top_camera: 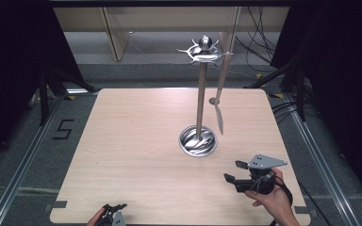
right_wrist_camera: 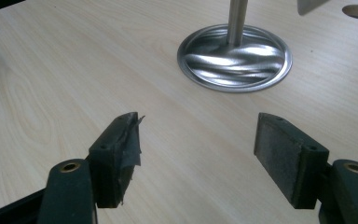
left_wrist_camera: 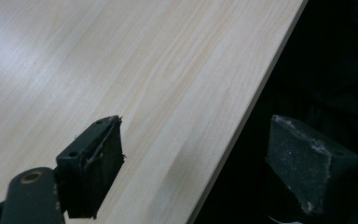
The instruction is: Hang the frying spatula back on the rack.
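Note:
A steel utensil stand [top_camera: 200,94] rises from a round shiny base [top_camera: 198,140] near the table's middle, with a hooked crown [top_camera: 204,51] on top. A pale wooden spatula [top_camera: 220,94] hangs from one hook on its right. My right gripper [top_camera: 232,171] is held over the table's front right, open and holding nothing; in the right gripper view its jaws stand wide apart short of the base [right_wrist_camera: 234,58]. My left gripper [top_camera: 114,212] sits at the table's front edge, open; in the left gripper view one jaw is over the wood and the other past the edge.
The light wooden table [top_camera: 136,141] has a round hole [top_camera: 212,100] behind the stand. Metal rails [top_camera: 23,160] run along both sides on the grey floor. Cables [top_camera: 259,42] and dark tripod legs [top_camera: 45,94] stand beyond the far corners.

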The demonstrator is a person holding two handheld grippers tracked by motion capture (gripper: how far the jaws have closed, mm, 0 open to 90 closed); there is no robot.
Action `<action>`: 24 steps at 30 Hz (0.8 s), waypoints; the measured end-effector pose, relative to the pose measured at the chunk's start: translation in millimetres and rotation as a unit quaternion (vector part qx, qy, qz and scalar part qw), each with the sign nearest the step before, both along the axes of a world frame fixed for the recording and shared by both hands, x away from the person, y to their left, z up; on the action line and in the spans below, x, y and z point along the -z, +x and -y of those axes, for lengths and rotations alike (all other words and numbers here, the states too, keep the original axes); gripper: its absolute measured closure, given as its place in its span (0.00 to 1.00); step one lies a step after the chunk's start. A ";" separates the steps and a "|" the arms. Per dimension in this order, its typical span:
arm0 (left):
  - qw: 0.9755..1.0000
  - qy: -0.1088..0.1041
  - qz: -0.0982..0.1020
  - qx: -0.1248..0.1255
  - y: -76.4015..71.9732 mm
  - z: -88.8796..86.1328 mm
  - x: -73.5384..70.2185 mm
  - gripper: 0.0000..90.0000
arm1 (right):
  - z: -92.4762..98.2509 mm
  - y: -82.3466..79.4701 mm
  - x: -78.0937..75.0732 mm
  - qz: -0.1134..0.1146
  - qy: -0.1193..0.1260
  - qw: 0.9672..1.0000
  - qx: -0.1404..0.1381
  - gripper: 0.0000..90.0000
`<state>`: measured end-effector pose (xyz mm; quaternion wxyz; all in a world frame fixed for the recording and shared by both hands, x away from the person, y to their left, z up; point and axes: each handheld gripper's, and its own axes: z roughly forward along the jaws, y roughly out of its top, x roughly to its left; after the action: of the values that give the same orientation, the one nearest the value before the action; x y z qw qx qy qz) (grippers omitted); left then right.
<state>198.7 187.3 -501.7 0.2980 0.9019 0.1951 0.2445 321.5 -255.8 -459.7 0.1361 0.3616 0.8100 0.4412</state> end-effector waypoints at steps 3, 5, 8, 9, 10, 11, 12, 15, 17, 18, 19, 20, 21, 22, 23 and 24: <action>1.000 -0.001 -0.006 0.005 -0.3 -0.2 -0.7 0.20 | 2.6 -2.1 3.1 0.005 -0.006 1.000 -0.007 0.35; 1.000 0.001 -0.003 0.003 -0.2 0.1 -0.1 0.20 | 1.6 -6.7 5.7 -0.006 0.003 1.000 -0.005 0.35; 1.000 0.001 -0.003 0.003 -0.2 0.1 0.1 0.20 | 3.3 -11.1 8.4 -0.001 -0.004 1.000 -0.006 0.35; 1.000 0.001 -0.003 0.003 -0.2 0.2 0.1 0.20 | 4.4 -11.9 9.3 -0.001 -0.007 1.000 -0.012 0.35; 1.000 0.002 -0.003 0.003 -0.3 0.2 0.1 0.20 | 3.7 -14.2 10.0 -0.005 -0.003 1.000 -0.005 0.35; 1.000 0.002 -0.003 0.003 -0.3 0.2 0.1 0.20 | 3.3 -16.0 10.8 -0.006 -0.002 1.000 -0.008 0.35; 1.000 0.002 -0.003 0.003 -0.2 0.3 0.2 0.20 | 3.5 -16.5 11.5 0.001 -0.004 1.000 -0.013 0.35; 1.000 0.002 -0.002 0.002 -0.3 0.3 0.2 0.20 | 1.6 -20.8 13.0 -0.001 -0.009 1.000 -0.017 0.34; 1.000 0.000 -0.004 -0.002 -0.9 0.5 0.6 0.20 | -0.2 -22.9 14.2 0.002 -0.017 1.000 -0.019 0.34; 1.000 -0.001 -0.005 -0.003 -0.9 0.5 0.8 0.20 | -0.4 -23.9 14.3 0.005 -0.025 1.000 -0.017 0.34; 1.000 0.000 -0.003 -0.004 -0.9 0.7 1.0 0.20 | -2.7 -27.7 14.9 -0.012 -0.024 1.000 -0.009 0.34; 1.000 0.000 -0.004 -0.004 -0.8 0.9 1.1 0.20 | -1.8 -26.4 15.2 -0.001 -0.031 0.999 -0.015 0.34; 1.000 0.000 -0.006 -0.003 -1.0 0.9 1.0 0.20 | -2.0 -26.7 16.1 0.005 -0.034 0.999 -0.019 0.34; 1.000 0.000 -0.006 -0.002 -1.1 0.8 0.9 0.20 | -2.9 -28.6 16.4 -0.003 -0.034 0.999 -0.014 0.34; 1.000 0.001 -0.004 -0.004 -1.1 0.9 1.0 0.20 | -2.8 -29.0 16.6 0.003 -0.038 0.999 -0.014 0.34; 1.000 0.000 -0.004 -0.004 -1.1 0.8 0.9 0.20 | -2.8 -29.2 17.0 0.006 -0.043 0.999 -0.018 0.34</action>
<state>197.5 186.5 -502.6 0.2960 0.9022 0.1996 0.2419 292.2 -253.1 -476.7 0.1484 0.3386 0.8336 0.4103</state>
